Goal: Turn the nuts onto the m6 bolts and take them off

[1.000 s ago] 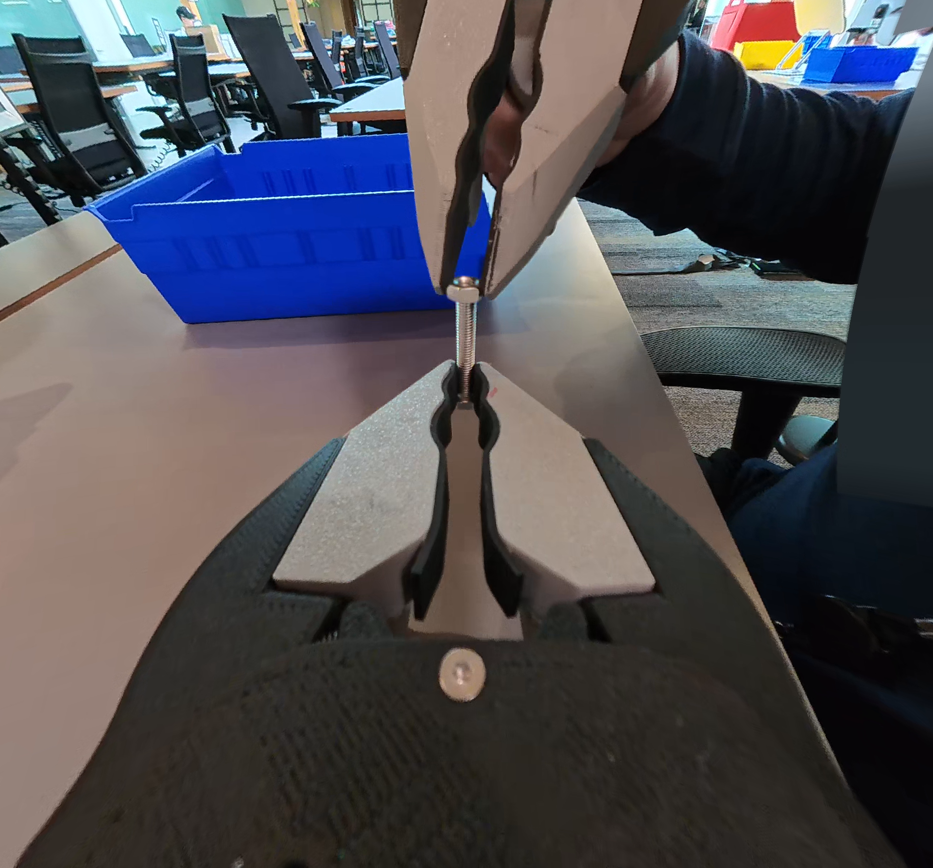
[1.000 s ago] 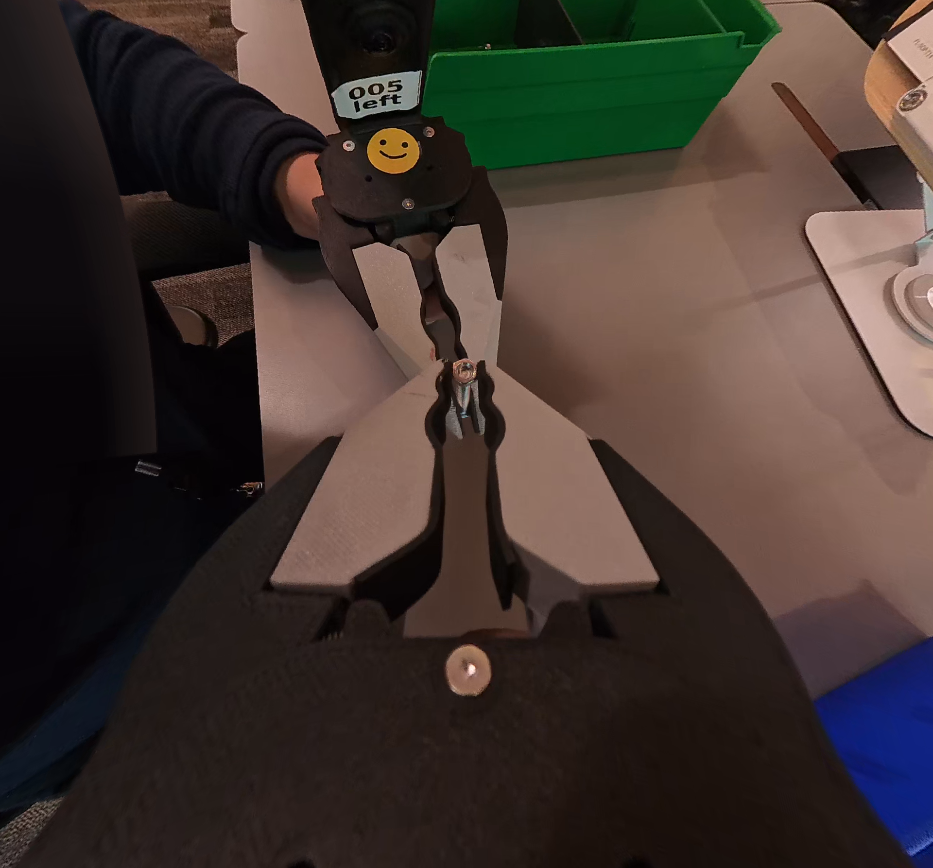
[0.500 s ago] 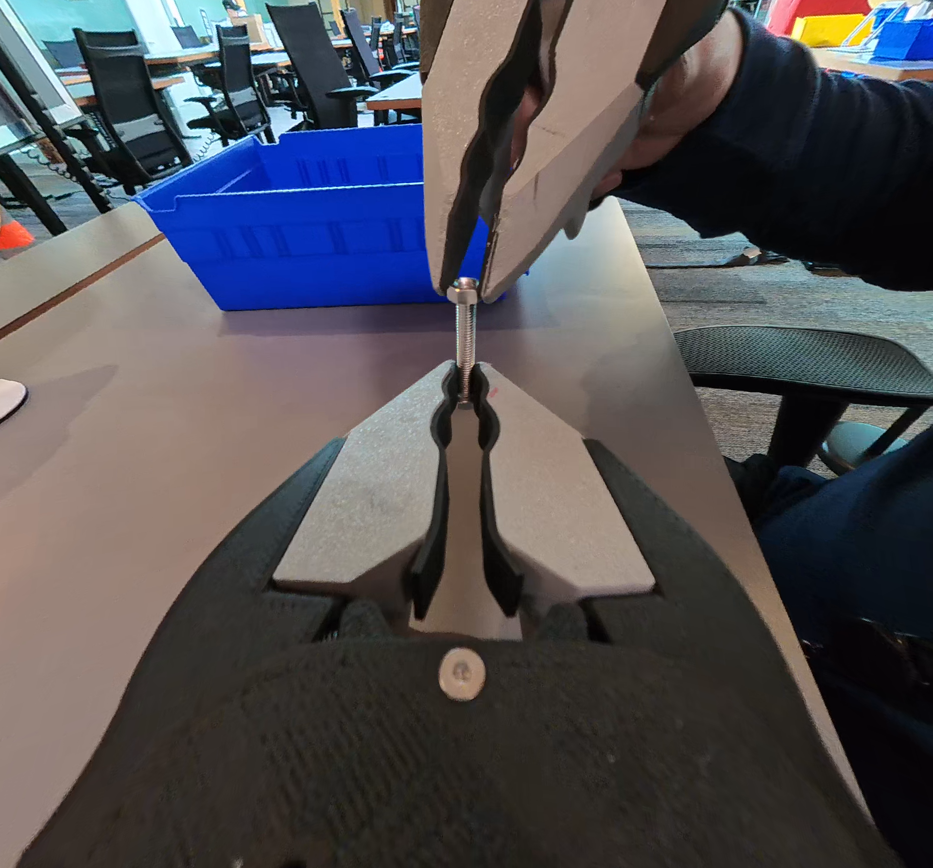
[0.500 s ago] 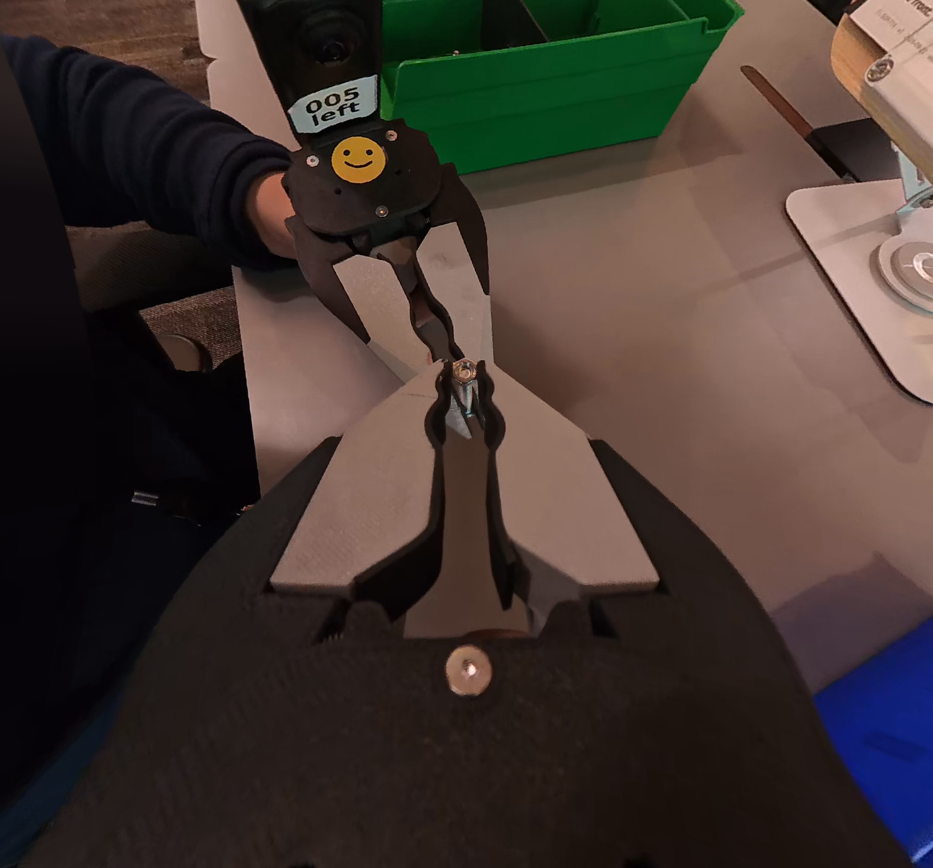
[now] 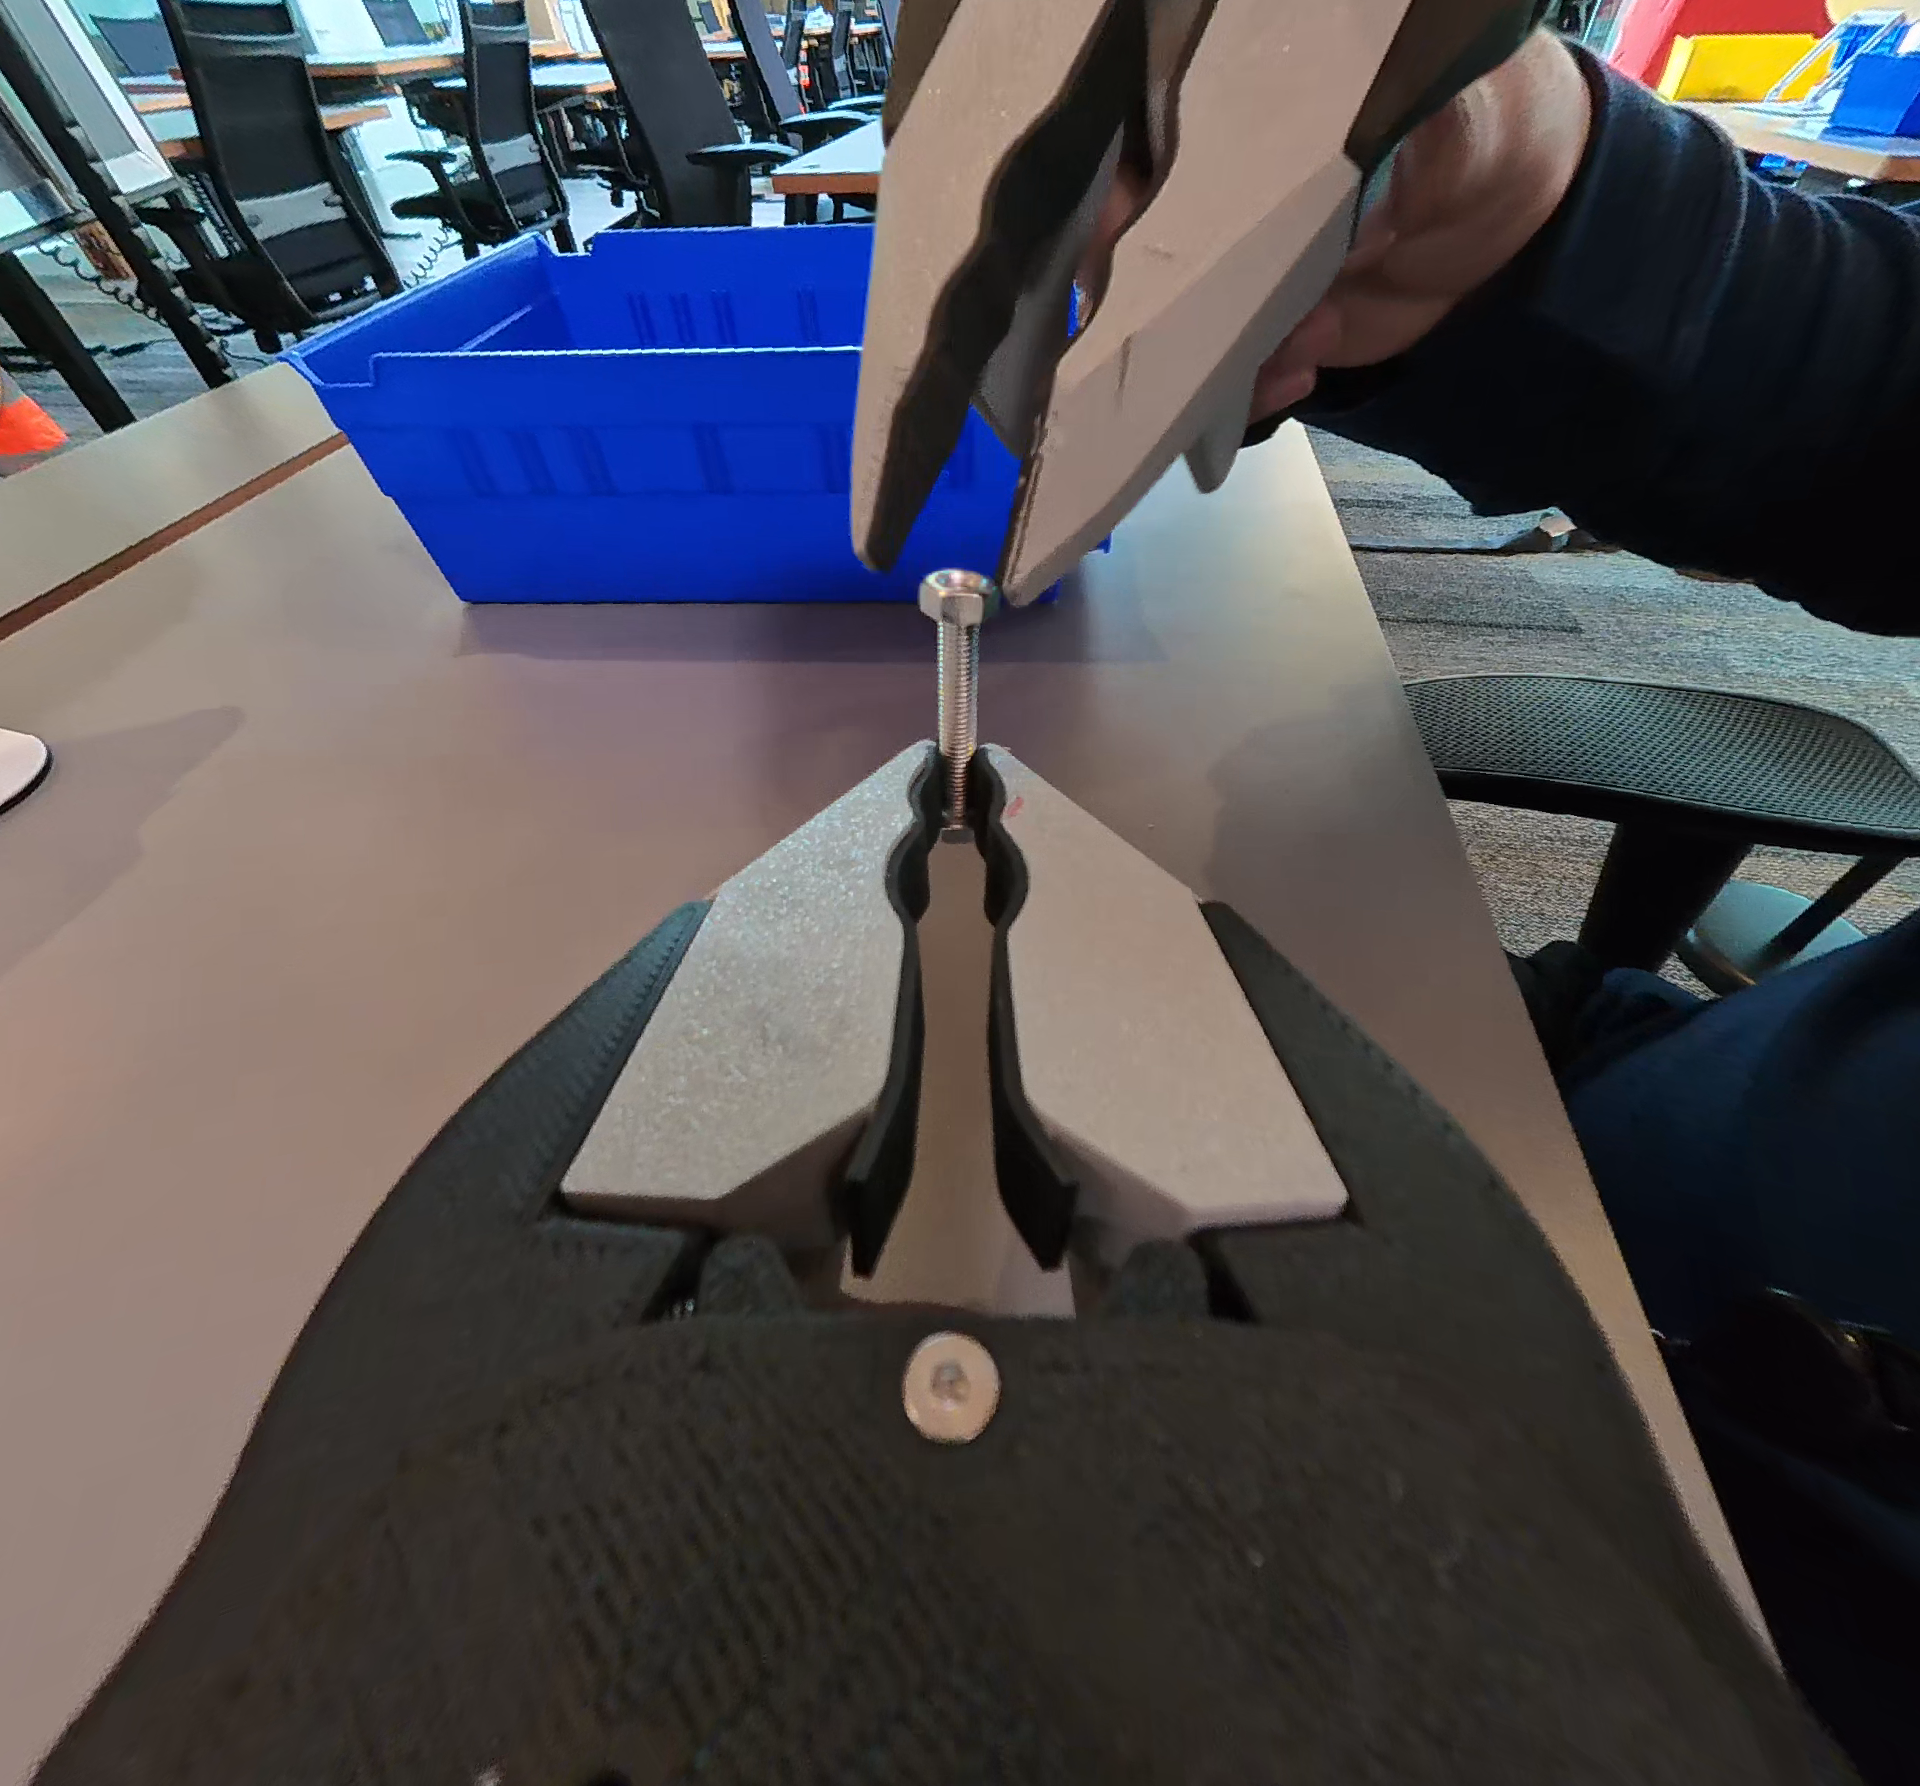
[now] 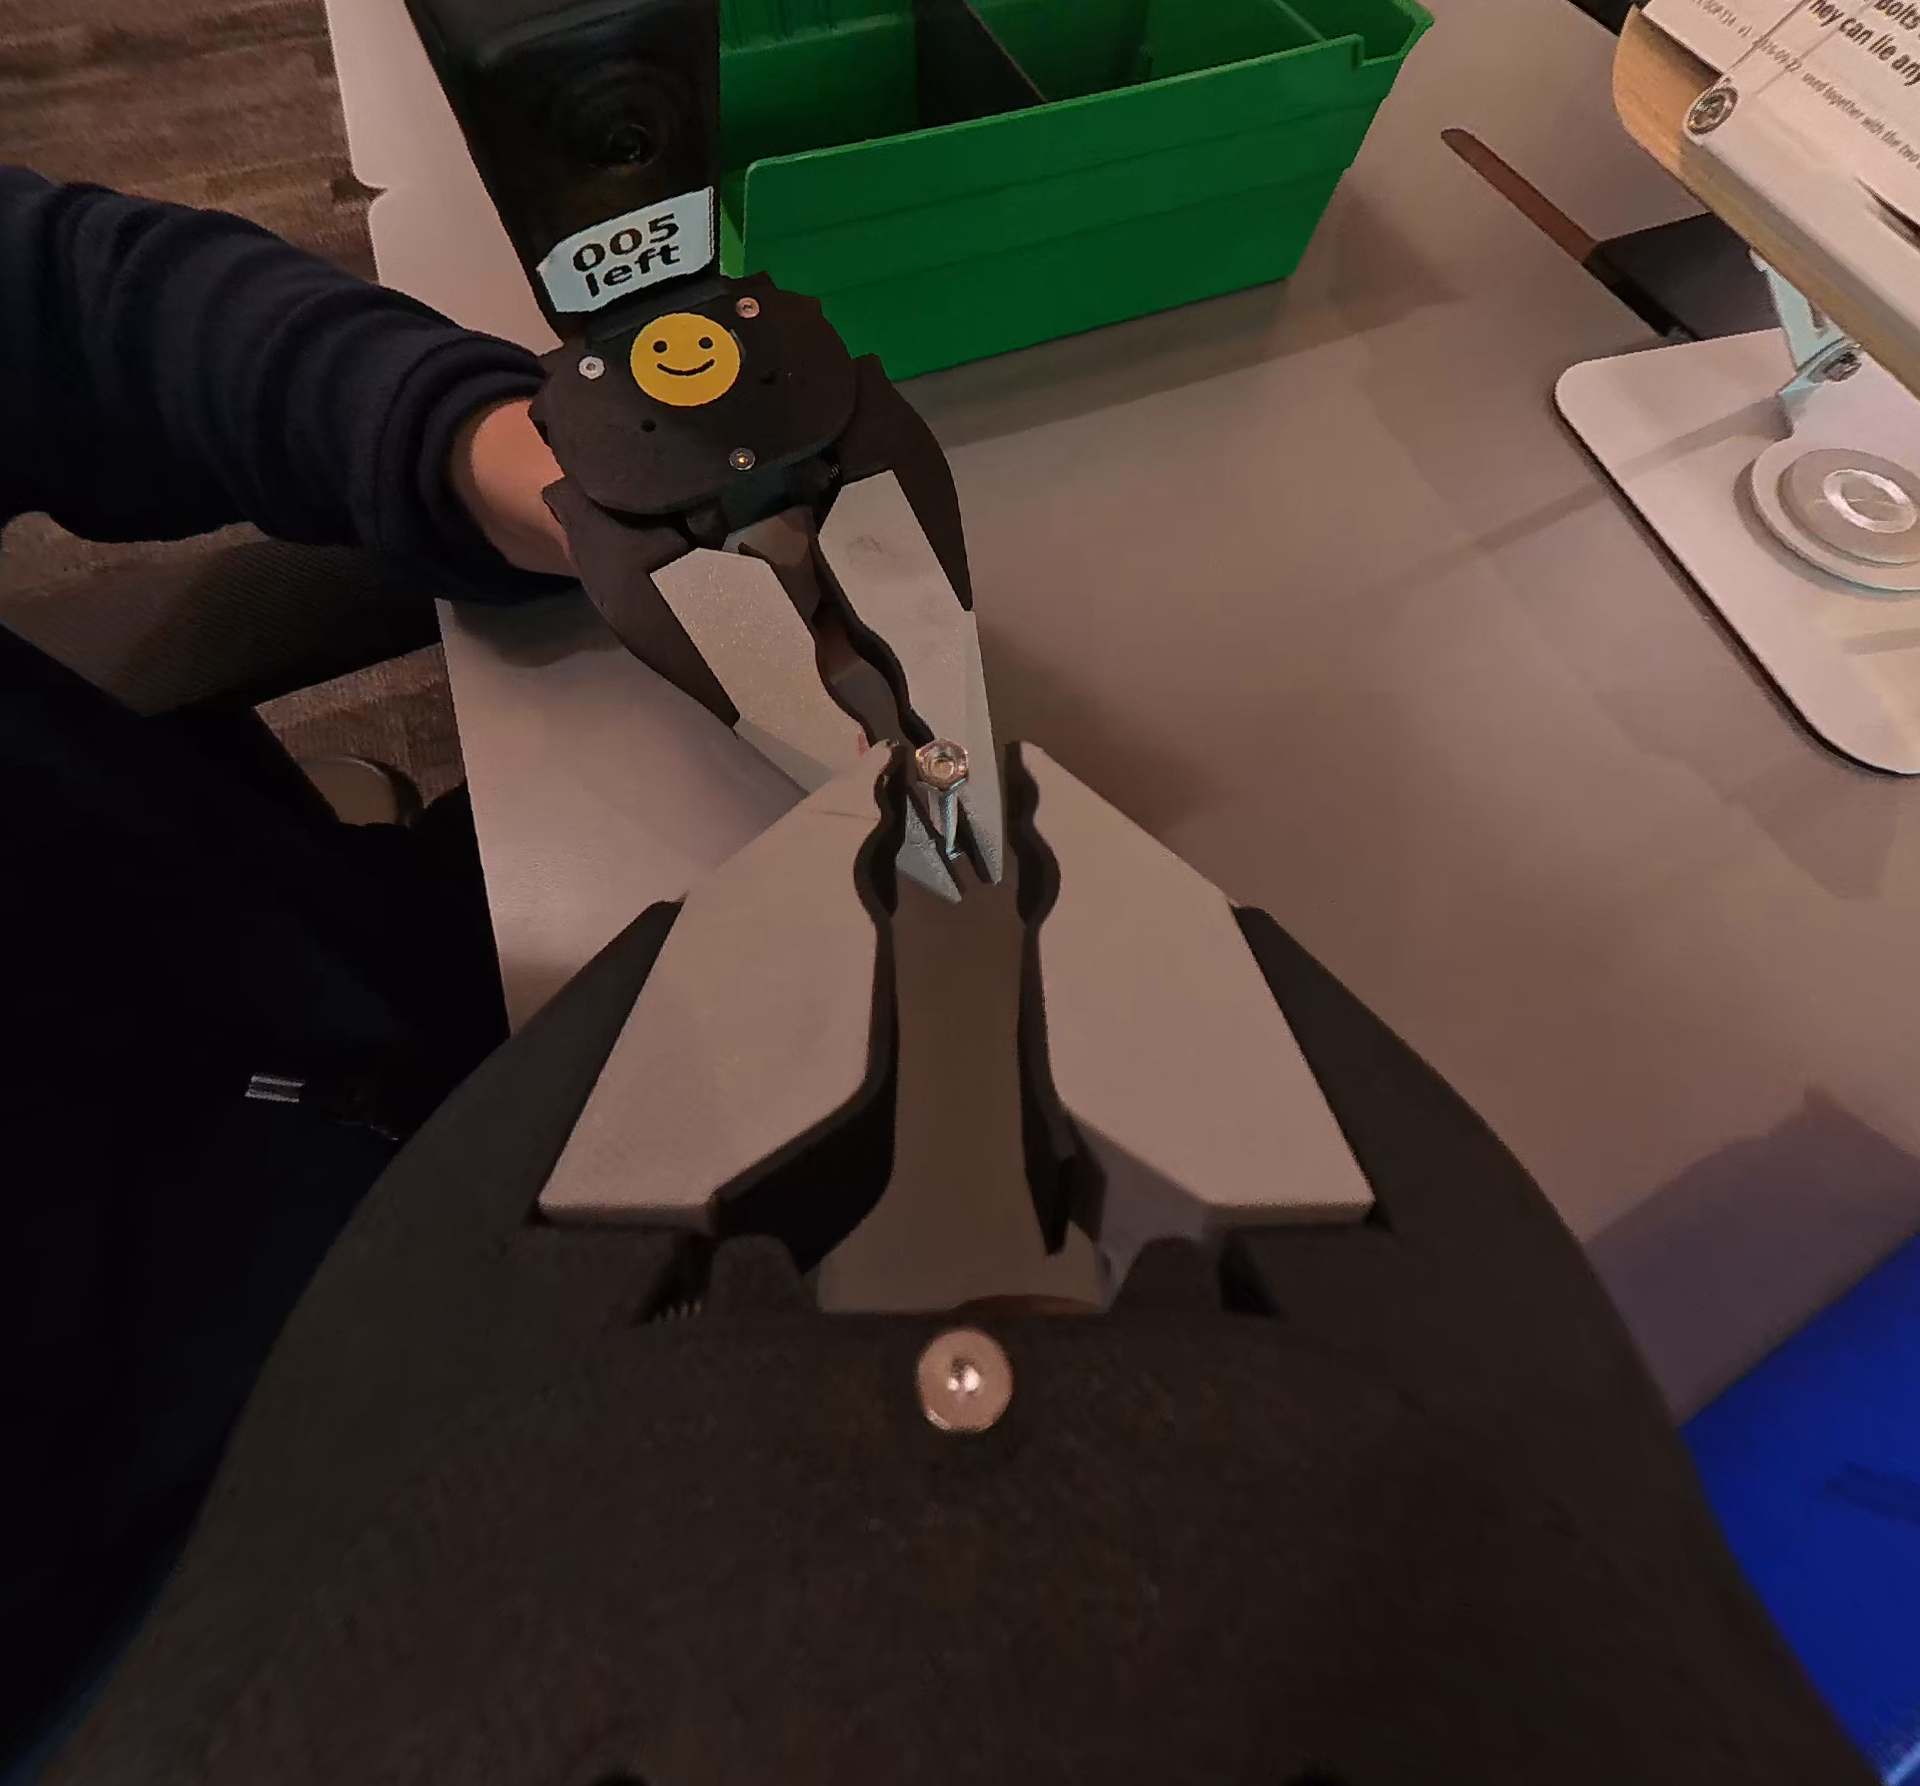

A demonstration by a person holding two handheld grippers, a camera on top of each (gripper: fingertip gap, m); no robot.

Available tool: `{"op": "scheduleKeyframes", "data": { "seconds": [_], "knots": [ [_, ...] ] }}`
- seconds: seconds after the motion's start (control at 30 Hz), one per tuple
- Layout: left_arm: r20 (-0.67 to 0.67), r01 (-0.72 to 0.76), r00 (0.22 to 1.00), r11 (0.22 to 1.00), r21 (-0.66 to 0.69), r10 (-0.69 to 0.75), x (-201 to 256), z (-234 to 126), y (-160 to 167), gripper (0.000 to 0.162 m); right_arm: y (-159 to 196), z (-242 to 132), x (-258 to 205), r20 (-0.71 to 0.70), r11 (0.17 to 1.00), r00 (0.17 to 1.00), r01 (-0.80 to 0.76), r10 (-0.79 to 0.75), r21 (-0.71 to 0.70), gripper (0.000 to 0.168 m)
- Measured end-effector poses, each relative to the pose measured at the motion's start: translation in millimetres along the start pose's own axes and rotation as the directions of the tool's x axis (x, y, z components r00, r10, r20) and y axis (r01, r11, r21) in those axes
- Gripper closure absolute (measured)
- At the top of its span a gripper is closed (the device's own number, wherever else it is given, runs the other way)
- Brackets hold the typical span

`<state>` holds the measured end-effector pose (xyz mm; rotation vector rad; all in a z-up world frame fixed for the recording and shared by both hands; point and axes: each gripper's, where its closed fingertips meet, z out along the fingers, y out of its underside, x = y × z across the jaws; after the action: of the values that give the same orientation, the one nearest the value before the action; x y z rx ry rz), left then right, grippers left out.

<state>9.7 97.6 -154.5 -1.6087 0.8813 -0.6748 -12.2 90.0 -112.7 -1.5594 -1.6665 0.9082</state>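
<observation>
My left gripper (image 5: 956, 794) is shut on the lower end of a silver M6 bolt (image 5: 954, 687) and holds it upright above the grey table (image 5: 312, 801). A silver hex nut (image 5: 958, 593) sits at the bolt's top end. My right gripper (image 5: 951, 570) comes down from above with its jaws parted around the nut; one fingertip (image 5: 1023, 573) is at the nut's side, the other stands clear. In the right wrist view the nut (image 6: 940, 765) lies between the open right gripper's (image 6: 954, 762) tips, with the left gripper (image 6: 961, 879) beyond, holding the bolt (image 6: 948, 817).
A blue bin (image 5: 665, 448) stands on the table behind the bolt. A green divided bin (image 6: 1039, 178) is at the far side in the right wrist view. A white stand base (image 6: 1714, 448) with a board is at the right. An office chair (image 5: 1662, 770) is beside the table. My right fingertips sit around 4 cm from my left ones.
My right gripper was shut on the nut at the bolt's top; its jaws have now parted. The left gripper still holds the bolt upright.
</observation>
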Motion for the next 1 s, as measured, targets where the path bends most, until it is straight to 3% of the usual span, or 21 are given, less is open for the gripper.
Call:
{"op": "scheduleKeyframes", "data": {
  "seconds": [0.53,0.73,1.0],
  "knots": [
    [-0.005,0.019,1.0,1.0,0.014,-0.019,-1,0,-2,0.159,3,-9,-1,0.02,0.985,0.997,-0.081,0.079,0.153,0.149],
    [-0.012,0.023,1.0,1.0,0.013,-0.023,-1,0,-1,0.159,-1,-7,-2,0.007,0.993,1.0,0.025,-0.026,0.119,0.16],
    [-0.038,0.033,0.999,0.999,0.028,-0.032,3,-1,-4,0.159,-6,-11,-4,0.044,0.984,0.991,0.116,-0.123,0.135,0.157]
  ]
}}
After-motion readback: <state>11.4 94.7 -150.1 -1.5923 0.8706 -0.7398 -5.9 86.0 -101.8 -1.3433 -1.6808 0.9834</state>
